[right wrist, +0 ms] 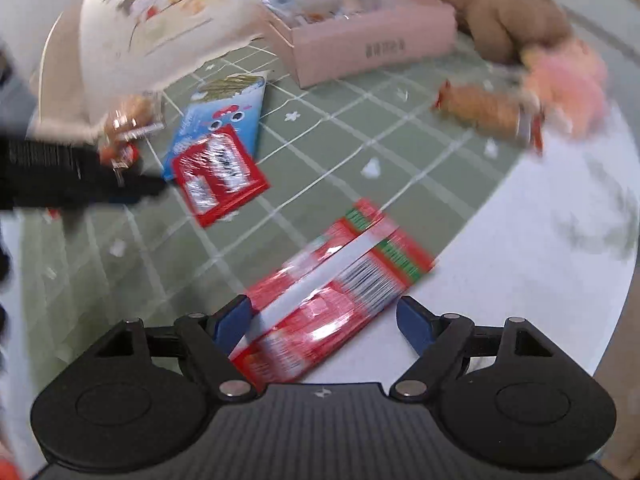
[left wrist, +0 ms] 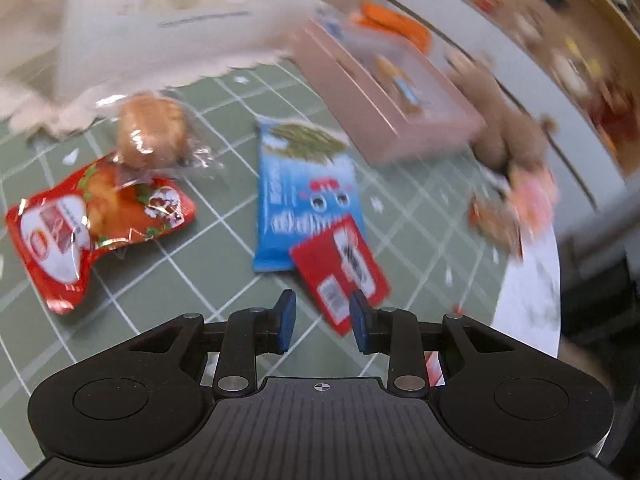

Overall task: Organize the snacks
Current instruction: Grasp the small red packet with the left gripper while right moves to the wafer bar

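Note:
My left gripper (left wrist: 322,320) hovers over the green checked mat (left wrist: 200,272), its blue pads apart with nothing pressed between them. Just ahead of it lies a small red packet (left wrist: 340,276) that overlaps a blue snack packet (left wrist: 308,192). A red snack bag (left wrist: 80,224) and a wrapped bun (left wrist: 152,132) lie to the left. My right gripper (right wrist: 324,320) stands wide open around a long red packet (right wrist: 328,292) lying at the mat's edge; the right pad is clear of it. A pink box (right wrist: 372,40) holding several snacks stands at the back.
A brown teddy bear (right wrist: 512,12) and a pink plush sit beside the box, with a wrapped biscuit roll (right wrist: 484,112) in front of them. A large white bag (right wrist: 160,28) stands at the back left. The white table's rim (right wrist: 520,260) curves close on the right.

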The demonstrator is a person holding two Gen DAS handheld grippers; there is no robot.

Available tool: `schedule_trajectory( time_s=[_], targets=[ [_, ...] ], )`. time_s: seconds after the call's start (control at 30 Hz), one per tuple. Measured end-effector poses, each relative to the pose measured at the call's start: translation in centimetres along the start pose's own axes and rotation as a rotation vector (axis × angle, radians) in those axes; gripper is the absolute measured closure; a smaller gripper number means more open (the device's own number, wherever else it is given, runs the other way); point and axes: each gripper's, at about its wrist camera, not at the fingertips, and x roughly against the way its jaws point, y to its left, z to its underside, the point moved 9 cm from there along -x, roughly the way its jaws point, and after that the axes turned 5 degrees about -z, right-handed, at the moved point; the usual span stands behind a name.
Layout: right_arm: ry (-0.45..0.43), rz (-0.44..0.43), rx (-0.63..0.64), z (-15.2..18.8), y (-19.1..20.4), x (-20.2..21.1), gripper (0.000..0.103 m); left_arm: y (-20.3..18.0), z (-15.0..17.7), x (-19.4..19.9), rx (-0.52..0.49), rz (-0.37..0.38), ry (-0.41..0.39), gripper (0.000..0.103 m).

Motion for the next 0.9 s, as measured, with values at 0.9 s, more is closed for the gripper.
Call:
schedule_trajectory(
  time_s=[0.9],
  targets=[
    [-0.082, -0.001, 0.155, -12.0, -14.3, -0.6, 0.01, -8.0, 0.3, -5.5, -0.296, -0.265, -0.03, 0.05]
  ],
)
